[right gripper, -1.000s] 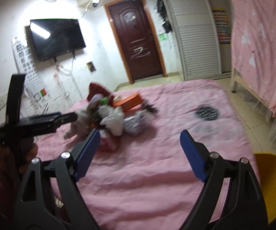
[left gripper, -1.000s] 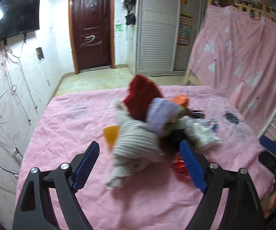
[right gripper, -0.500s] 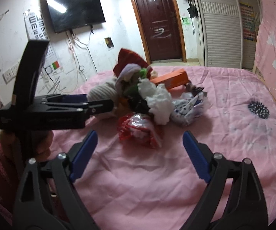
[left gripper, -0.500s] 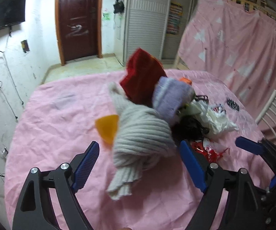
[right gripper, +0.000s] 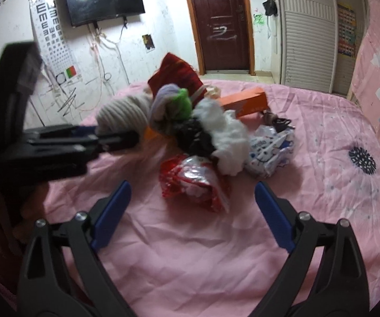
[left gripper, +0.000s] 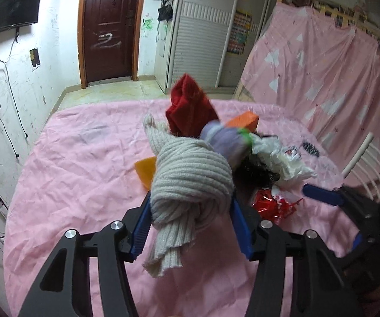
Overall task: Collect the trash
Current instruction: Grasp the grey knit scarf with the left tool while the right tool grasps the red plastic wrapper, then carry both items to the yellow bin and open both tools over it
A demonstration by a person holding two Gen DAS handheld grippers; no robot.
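A heap of trash and rolled socks lies mid-table on the pink cloth. My left gripper has its jaws closing on the grey knitted sock bundle, and both blue pads touch its sides. The side-on right wrist view shows the left gripper at that bundle. My right gripper is open, its jaws still opening. The crumpled red wrapper lies between its tips, untouched. Behind are white tissue, a black bag, a purple-green sock and red cloth.
An orange box and a blue-and-white wrapper lie at the pile's far right. An orange scrap sits left of the bundle. A white chair stands at the table's right edge. A hand holds the left gripper.
The left gripper moved forward and its jaws narrowed onto the grey sock bundle. The right gripper swung in toward the pile until the red wrapper lay between its tips, its jaws slightly wider.
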